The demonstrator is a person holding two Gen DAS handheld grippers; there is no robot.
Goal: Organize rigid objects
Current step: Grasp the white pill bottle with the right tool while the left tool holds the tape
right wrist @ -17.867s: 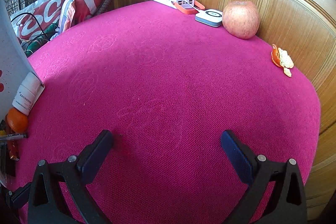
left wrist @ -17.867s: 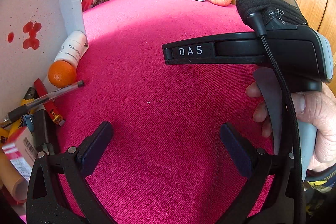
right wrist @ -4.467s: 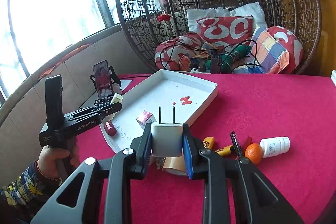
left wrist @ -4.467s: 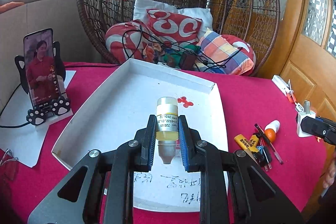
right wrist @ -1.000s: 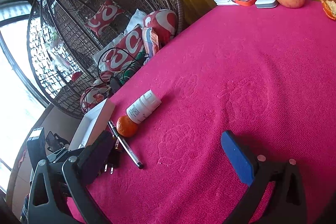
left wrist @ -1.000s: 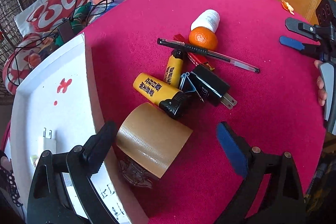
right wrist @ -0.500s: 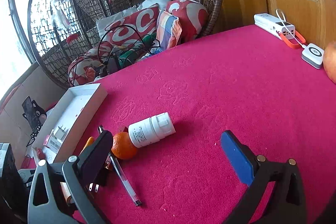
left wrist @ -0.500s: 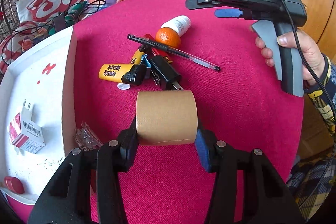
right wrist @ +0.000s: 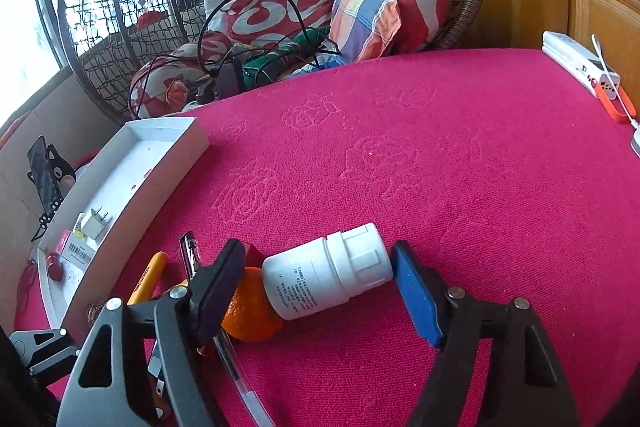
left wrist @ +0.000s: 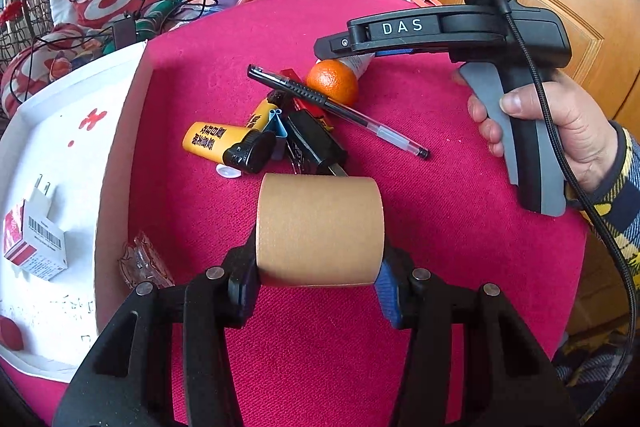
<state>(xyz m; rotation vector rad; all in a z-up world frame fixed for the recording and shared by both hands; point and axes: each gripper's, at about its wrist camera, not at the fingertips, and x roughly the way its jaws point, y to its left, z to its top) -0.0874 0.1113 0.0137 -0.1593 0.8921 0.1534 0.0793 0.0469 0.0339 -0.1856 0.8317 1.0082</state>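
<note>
My left gripper is shut on a brown tape roll, held above the red tablecloth beside the white tray. Just beyond it lies a pile: yellow tubes, a black plug, a pen and an orange. My right gripper straddles a white pill bottle lying on its side against the orange. Its jaws are closing, with small gaps still showing at both pads. A white charger and a small box lie in the tray.
A clear plastic piece lies against the tray wall. A power bank sits at the table's far right edge. A wicker chair with cushions stands behind the table, and a phone on a stand is left of the tray.
My left gripper closed on the tape roll and lifted it away from the tray wall. My right gripper swung over to the pill bottle and its jaws narrowed around it.
</note>
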